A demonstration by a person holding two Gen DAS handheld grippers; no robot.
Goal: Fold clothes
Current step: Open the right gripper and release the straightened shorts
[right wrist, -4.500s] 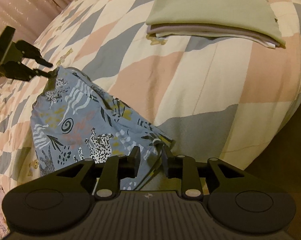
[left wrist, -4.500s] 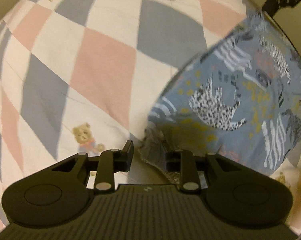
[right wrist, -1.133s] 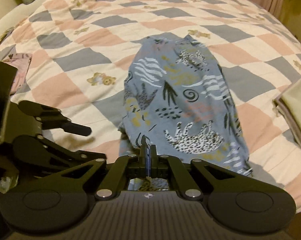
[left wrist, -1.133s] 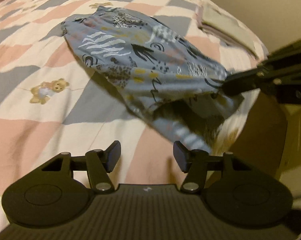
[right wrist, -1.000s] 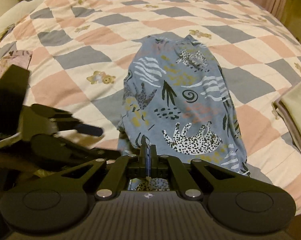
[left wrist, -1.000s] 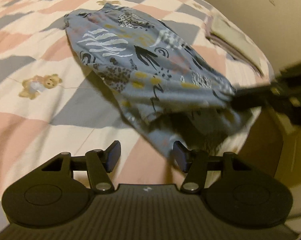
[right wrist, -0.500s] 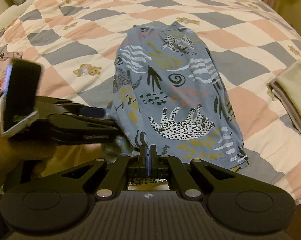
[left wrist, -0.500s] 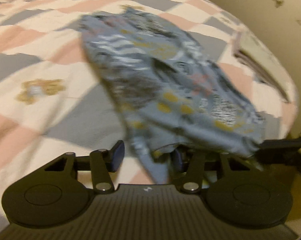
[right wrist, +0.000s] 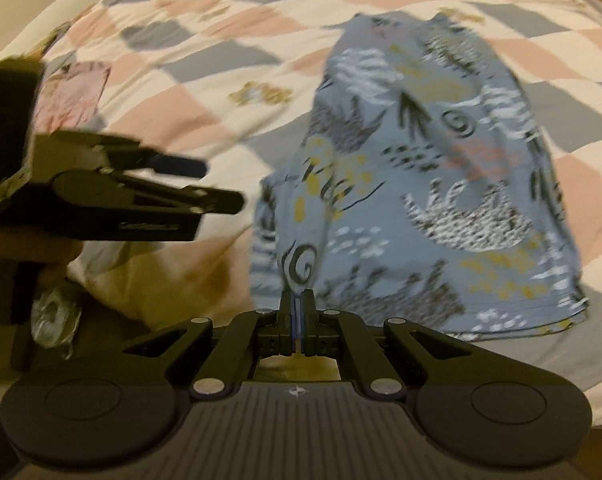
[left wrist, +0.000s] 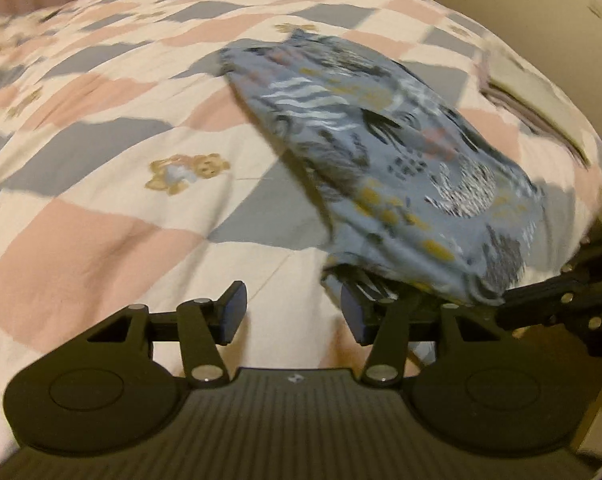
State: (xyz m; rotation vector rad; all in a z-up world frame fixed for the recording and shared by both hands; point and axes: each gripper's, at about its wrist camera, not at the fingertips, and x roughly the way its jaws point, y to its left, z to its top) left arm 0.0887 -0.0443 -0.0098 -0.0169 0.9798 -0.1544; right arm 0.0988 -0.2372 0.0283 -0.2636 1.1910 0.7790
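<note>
jaws of the right gripper (right wrist: 297, 312) are seen pressed together, a thin edge of the blue printed garment (right wrist: 429, 168) pinched between them at its near left corner. from that pinch the cloth is drawn up in a narrow peak, then spreads away and to the right across the checked quilt (right wrist: 221, 28). its far end is laid flat on the quilt; its near hem is seen just right of the gripper, close to the bed's edge.

the left gripper (left wrist: 293, 312) is held wide apart, nothing between its fingers; bare quilt is seen through the gap. the garment's near fold (left wrist: 401, 184) is draped just above and behind the right-hand finger (left wrist: 355, 314); whether cloth and finger touch cannot be told, blur being heavy there. in the right wrist view the left gripper (right wrist: 221, 184) is seen from the side, left of the garment and a little apart from its edge, fingers spread.

in the left wrist view the right gripper's dark linkage (left wrist: 557, 304) is seen at the right edge, meeting the garment's lowest corner.

folded clothes (left wrist: 533, 92), pale green over mauve, are stacked on the quilt beyond the garment, near the bed's right side. a teddy bear print (left wrist: 189, 170) is noted on the quilt, left of the garment. a pink patterned cloth (right wrist: 73, 88) is lying on the quilt, behind the left gripper as the right wrist view shows it.
</note>
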